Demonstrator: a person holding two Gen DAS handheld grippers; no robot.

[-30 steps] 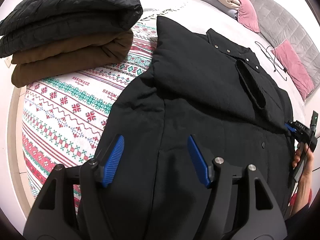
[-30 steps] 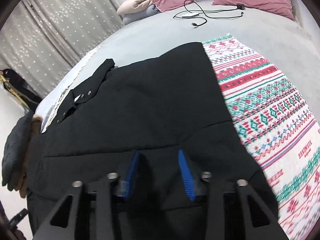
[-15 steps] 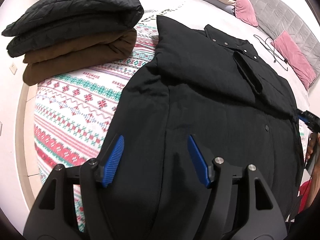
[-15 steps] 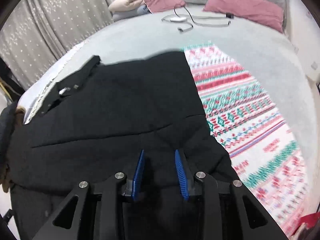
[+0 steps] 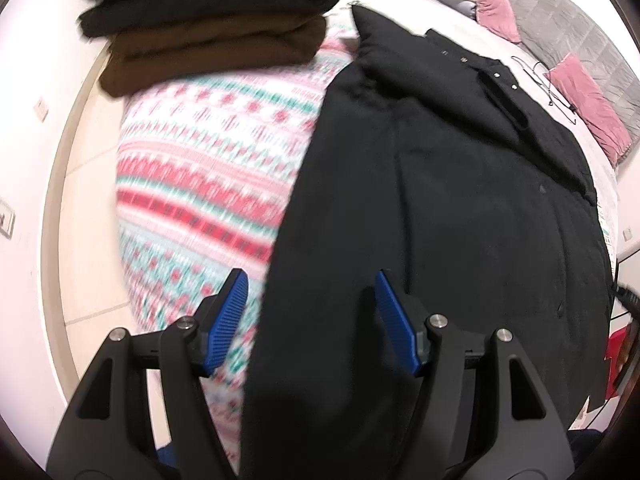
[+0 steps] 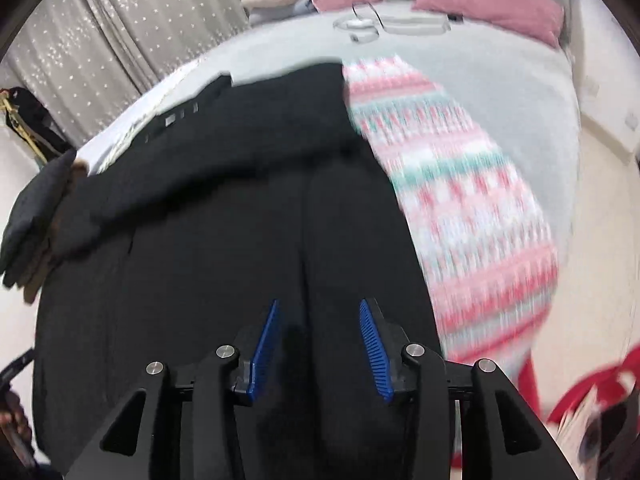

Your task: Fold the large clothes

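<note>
A large black coat (image 5: 460,208) lies spread flat on a red, green and white patterned blanket (image 5: 208,168) on the bed, with its snap-button collar at the far end. My left gripper (image 5: 310,312) hovers open over the coat's left edge near the hem, nothing between its blue pads (image 5: 230,316). In the right wrist view the same coat (image 6: 224,216) fills the middle. My right gripper (image 6: 320,340) hangs over its lower part near the right edge. Its jaws are opening, and the fabric lies below them, not pinched.
A folded black quilted garment on a folded brown one (image 5: 208,36) is stacked at the blanket's far left corner. Pink pillows (image 5: 588,100) and a cable (image 6: 380,24) lie at the bed's head. Pale floor (image 5: 92,184) borders the bed; something red (image 6: 588,388) sits low right.
Both grippers have drawn back along the coat toward its hem, so more blanket and floor show. The right gripper's pads have spread wider apart. The left pads keep the same gap.
</note>
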